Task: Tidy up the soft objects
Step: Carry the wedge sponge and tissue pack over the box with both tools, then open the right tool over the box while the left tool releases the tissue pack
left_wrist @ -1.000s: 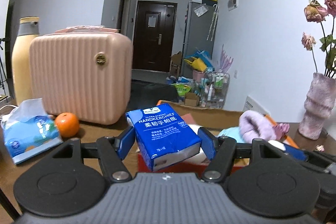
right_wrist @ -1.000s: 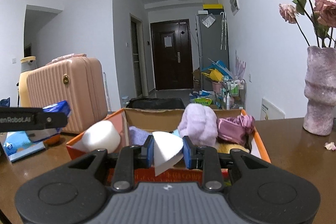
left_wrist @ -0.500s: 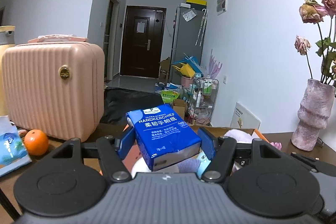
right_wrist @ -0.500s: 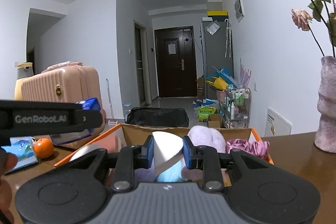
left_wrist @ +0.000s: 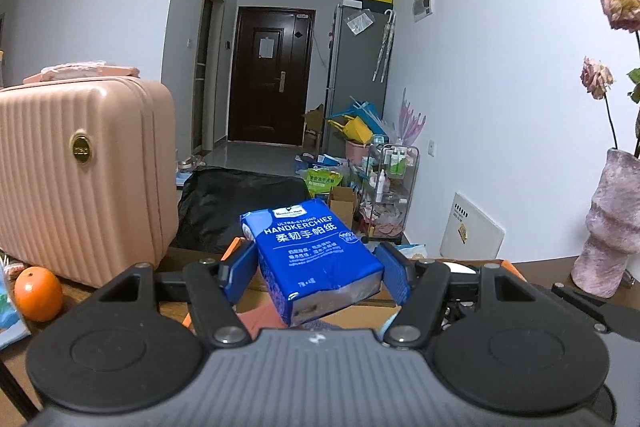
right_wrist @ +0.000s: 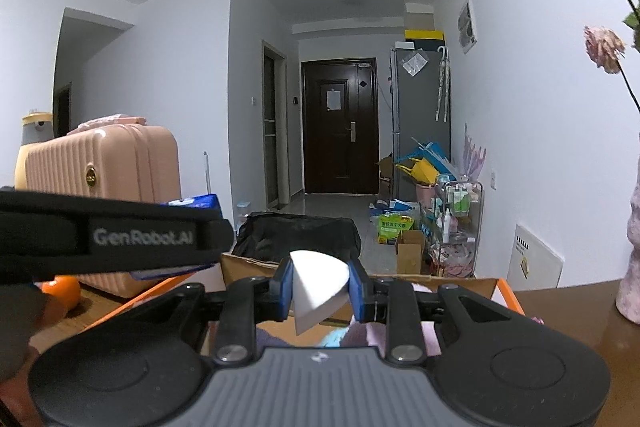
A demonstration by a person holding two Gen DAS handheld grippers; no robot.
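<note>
Carrying both loads above the box (right_wrist: 506, 291), the left gripper (left_wrist: 316, 269) clamps the tissue pack (left_wrist: 316, 259) and the right gripper (right_wrist: 320, 285) pinches a white sponge (right_wrist: 316, 285). Soft items already fill the box at 6 o'clock; an orange (left_wrist: 38, 293) sits at 9 o'clock.

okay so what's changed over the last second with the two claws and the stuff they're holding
Both claws rose and moved forward over the orange box: its contents have sunk almost out of both views. The left claw swung right, so the suitcase and orange slid to the view's left edge. Nothing was taken or released: the left claw stays shut on the tissue pack, the right claw on the white sponge.
</note>
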